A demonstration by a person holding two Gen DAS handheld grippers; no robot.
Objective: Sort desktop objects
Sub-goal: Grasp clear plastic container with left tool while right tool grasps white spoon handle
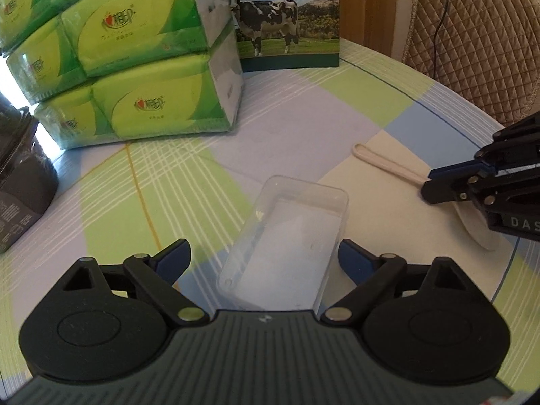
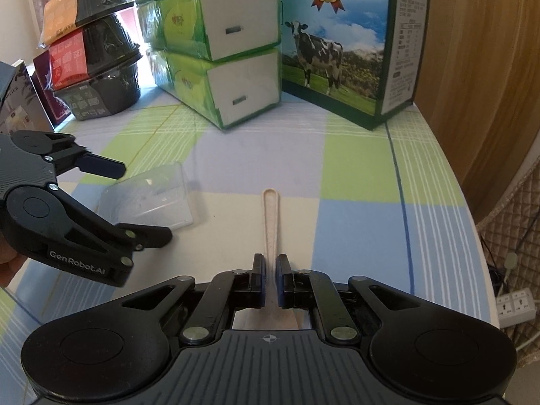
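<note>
Two claws: right claw (image 2: 269, 280) around spoon (image 2: 271, 216)

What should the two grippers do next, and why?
Probably lift the spoon: the right gripper has its fingers close around the handle, which lies flat on the table. The left gripper is open around the clear box, ready to steady it.

Tissue packs (image 2: 216, 50) stacked beside milk carton (image 2: 341, 47); noodle bowls (image 2: 101, 54) left.

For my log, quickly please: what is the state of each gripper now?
Left gripper: open, jaws either side of the clear plastic box, not gripping.
Right gripper: closed on the beige spoon handle.
</note>
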